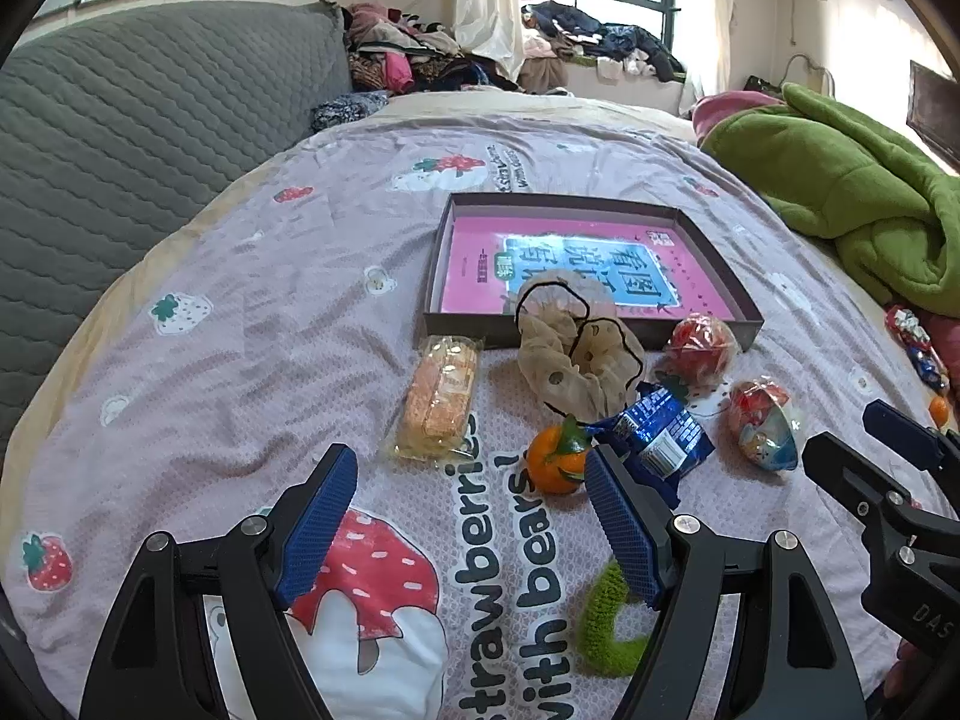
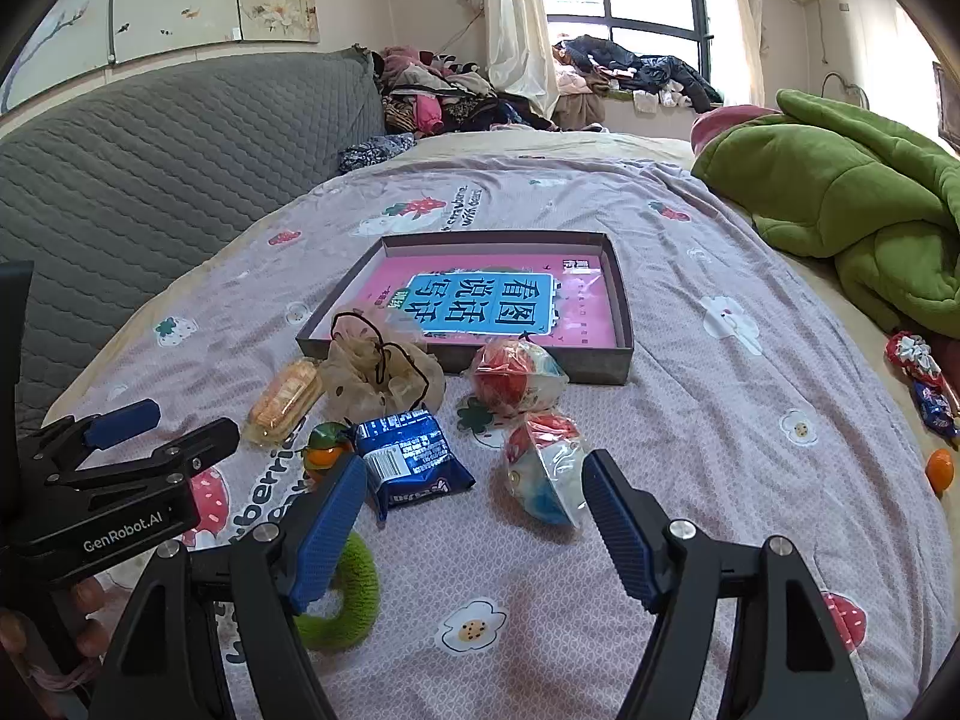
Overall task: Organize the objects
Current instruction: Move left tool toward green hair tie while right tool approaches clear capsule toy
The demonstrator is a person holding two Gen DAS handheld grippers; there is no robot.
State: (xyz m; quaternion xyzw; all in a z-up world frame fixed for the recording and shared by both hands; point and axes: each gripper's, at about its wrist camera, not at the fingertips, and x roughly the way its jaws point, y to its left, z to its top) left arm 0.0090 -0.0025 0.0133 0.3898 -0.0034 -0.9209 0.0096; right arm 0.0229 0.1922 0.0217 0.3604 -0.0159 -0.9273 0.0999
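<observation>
Lying beyond the spread left gripper: tangerine.

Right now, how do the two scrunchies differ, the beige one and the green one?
The beige scrunchie is thin, sheer, dotted fabric with dark edging; the green scrunchie is thick and fuzzy. The beige one lies against the near wall of the box, beyond the snacks; the green one lies closest to both grippers, partly hidden behind a finger in each view. Both rest loose on the bedspread, outside the box.
</observation>
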